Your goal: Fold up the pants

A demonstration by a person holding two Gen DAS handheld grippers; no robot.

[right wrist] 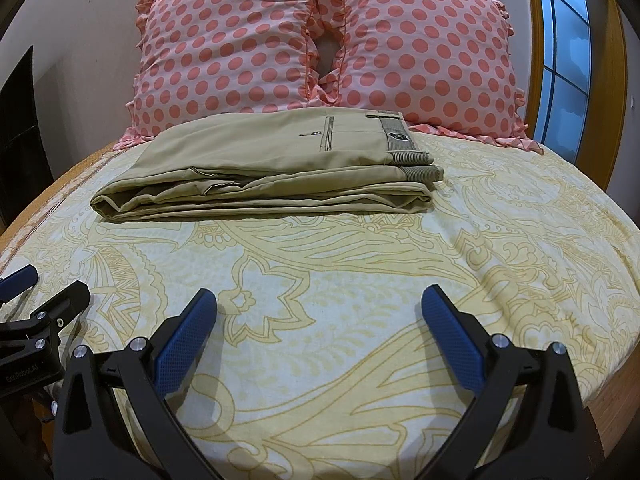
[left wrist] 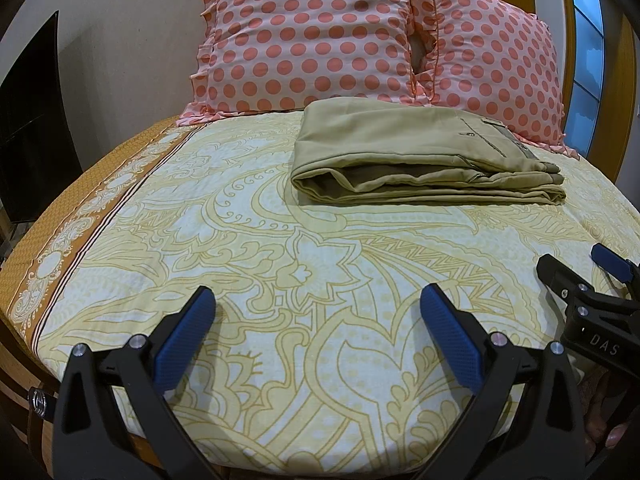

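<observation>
The pants (right wrist: 272, 164) are lying folded into a flat khaki stack on the bedsheet (right wrist: 360, 280), in the upper middle of the right wrist frame, just in front of the two polka-dot pillows (right wrist: 248, 48). Their long axis is running left to right across the frame: the rounded fold is facing the left side, and the waistband with its small label is sitting at the right end. In the left wrist view the pants (left wrist: 408, 152) are sitting upper right of centre, with the same left-to-right lie.

The left gripper (left wrist: 318, 300) is hovering low in its frame, fingers spread wide, gripping nothing and well apart from the pants. The right gripper (right wrist: 319, 300) is showing the same wide gap above bare sheet, empty.
</observation>
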